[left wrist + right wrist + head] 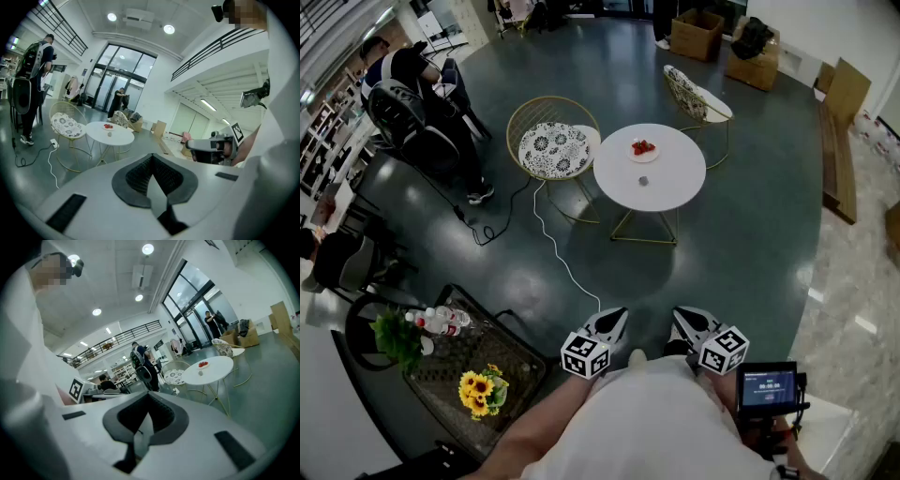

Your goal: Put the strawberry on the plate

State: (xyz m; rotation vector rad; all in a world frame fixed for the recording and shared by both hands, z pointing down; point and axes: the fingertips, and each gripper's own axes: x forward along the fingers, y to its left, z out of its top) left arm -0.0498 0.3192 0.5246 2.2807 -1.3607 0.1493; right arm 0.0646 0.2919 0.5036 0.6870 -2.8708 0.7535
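Observation:
Far ahead stands a round white table (675, 167) (121, 135) (216, 366). On it lies a small white plate (643, 150) (108, 126) (203, 365) with red strawberries on it. A small grey object (643, 181) (109, 134) (200, 373) sits near the table's middle; it is too small to identify. My left gripper (612, 319) (152, 157) and right gripper (685, 320) (149, 397) are held close to my body, several steps from the table. Both have their jaws together with nothing between them.
A wire chair with a patterned cushion (555, 148) stands left of the table and another chair (698, 96) behind it. A white cable (558, 253) runs across the dark floor. A low table with sunflowers (481, 389) is near left. A person with a backpack (411, 103) stands far left.

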